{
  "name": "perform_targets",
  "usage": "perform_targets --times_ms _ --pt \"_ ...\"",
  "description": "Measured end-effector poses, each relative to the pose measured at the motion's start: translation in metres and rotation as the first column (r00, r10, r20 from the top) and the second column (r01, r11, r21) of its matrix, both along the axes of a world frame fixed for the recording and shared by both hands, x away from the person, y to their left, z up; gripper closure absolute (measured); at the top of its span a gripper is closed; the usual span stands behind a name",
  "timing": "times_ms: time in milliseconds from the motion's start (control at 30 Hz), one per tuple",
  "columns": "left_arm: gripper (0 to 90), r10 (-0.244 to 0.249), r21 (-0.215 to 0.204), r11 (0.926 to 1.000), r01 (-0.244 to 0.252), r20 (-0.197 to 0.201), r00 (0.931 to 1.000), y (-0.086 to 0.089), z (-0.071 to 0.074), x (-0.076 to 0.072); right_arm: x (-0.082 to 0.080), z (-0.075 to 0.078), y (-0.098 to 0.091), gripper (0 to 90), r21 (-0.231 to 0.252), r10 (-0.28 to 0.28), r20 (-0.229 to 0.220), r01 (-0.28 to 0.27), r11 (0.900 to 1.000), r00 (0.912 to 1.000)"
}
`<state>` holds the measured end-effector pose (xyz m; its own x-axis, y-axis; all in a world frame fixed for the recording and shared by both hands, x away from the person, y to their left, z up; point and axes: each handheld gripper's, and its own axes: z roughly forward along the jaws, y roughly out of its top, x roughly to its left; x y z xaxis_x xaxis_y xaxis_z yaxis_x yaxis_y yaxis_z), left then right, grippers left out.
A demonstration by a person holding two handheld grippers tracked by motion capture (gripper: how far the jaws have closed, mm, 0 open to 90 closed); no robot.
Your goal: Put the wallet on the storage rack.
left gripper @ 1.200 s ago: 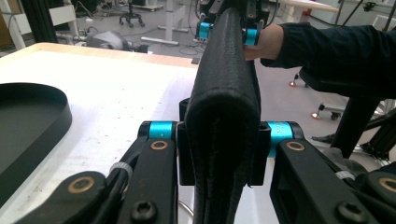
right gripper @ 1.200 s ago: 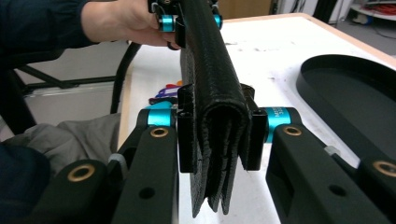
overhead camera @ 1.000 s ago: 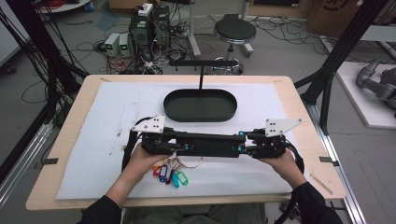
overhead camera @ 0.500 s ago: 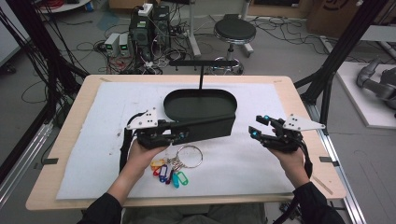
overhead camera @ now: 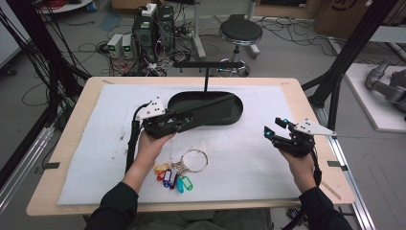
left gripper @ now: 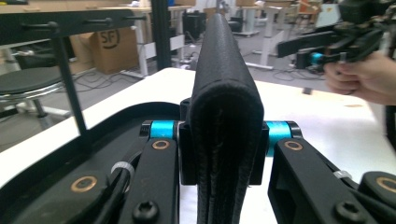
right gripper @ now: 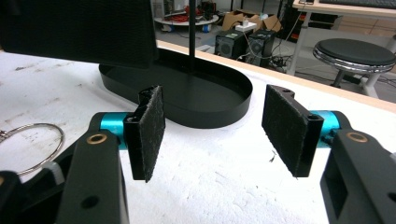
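Observation:
A long black fabric strap, folded double, is clamped at one end in my left gripper; its free end reaches out over the black oval tray. In the left gripper view the strap stands on edge between the closed jaws of the left gripper. My right gripper hovers over the white mat to the right of the tray, open, with bare pads. The right gripper view shows that gripper facing the tray, with the strap at upper left.
A T-shaped black stand rises from the tray's far side. A metal key ring with several coloured tags lies on the white mat near the front, below my left hand. The wooden table's edge runs close to the right hand.
The right gripper let go of the strap, opened and drew off to the right. The left gripper lifted and swung the strap toward the tray.

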<state>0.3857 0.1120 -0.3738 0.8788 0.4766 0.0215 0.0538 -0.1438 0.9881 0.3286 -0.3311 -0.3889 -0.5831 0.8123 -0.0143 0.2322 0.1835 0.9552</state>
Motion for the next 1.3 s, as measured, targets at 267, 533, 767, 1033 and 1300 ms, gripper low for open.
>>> perform_targets --times_ms 267,533,767,1033,1300 --pt "73.4 0.062 0.007 0.9981 -0.062 0.01 0.998 -0.005 -0.003 0.026 0.002 -0.003 -0.002 40.1 -0.003 -0.022 -0.004 0.022 0.9997 0.9997" --pt "73.4 0.102 0.0 0.9947 -0.102 0.009 0.9947 -0.013 -0.012 0.048 0.004 -0.004 -0.003 40.2 -0.003 -0.029 -0.01 0.029 0.9996 0.9995" --pt "73.3 0.119 0.038 0.9922 -0.119 0.01 0.9929 -0.026 -0.02 0.066 0.004 -0.005 -0.003 40.4 -0.005 -0.024 -0.013 0.024 0.9997 0.9996" --pt "73.2 0.178 0.047 0.9831 -0.177 -0.032 0.9834 -0.039 -0.037 0.082 0.005 -0.006 -0.003 40.4 -0.006 -0.018 -0.019 0.018 0.9998 0.9997" --pt "73.2 0.215 0.081 0.9742 -0.21 -0.049 0.9754 -0.043 -0.047 0.093 0.005 -0.006 -0.003 40.5 -0.006 -0.018 -0.02 0.018 0.9998 0.9996"
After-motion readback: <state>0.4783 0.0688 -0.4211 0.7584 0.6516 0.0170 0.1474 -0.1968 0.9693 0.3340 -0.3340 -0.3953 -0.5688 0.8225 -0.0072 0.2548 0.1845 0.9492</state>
